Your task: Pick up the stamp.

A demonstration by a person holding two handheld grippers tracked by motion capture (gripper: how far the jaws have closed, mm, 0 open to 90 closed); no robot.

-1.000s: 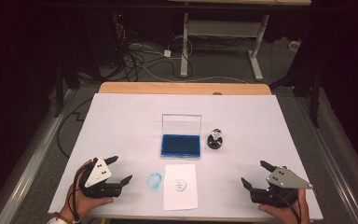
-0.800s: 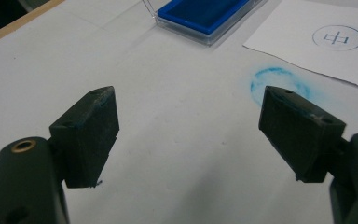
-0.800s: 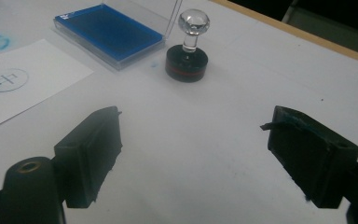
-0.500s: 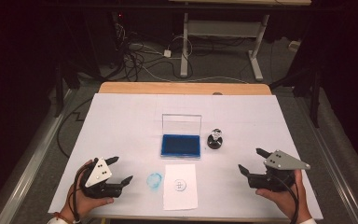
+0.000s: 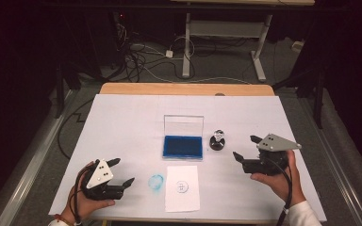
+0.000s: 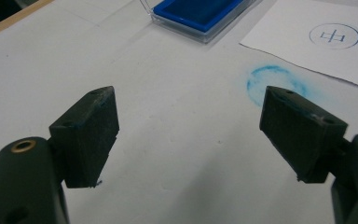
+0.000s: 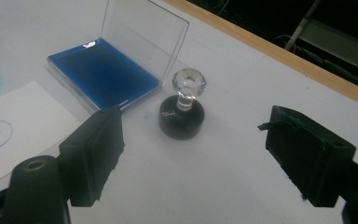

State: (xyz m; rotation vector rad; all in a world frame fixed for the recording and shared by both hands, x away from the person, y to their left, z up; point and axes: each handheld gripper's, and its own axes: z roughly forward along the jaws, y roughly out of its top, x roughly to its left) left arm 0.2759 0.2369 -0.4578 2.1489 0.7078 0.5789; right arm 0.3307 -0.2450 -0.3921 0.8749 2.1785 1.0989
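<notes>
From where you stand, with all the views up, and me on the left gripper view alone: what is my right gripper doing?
Observer: The right gripper is off the table, jaws wide with nothing between them, pointed at the stamp.
Operator: Where does that stamp stand? I see the ink pad's corner, nothing beside it.
Observer: Upright on the table, just right of the ink pad in the high view, apart from it, clear knob on top.
Operator: Is the pad's lid out of the way?
Observer: Yes, the clear lid stands up at the pad's far edge, so the blue surface is bare.
Operator: And my left gripper?
Observer: The left gripper is open, near the blue smudge, left of the paper.
</notes>
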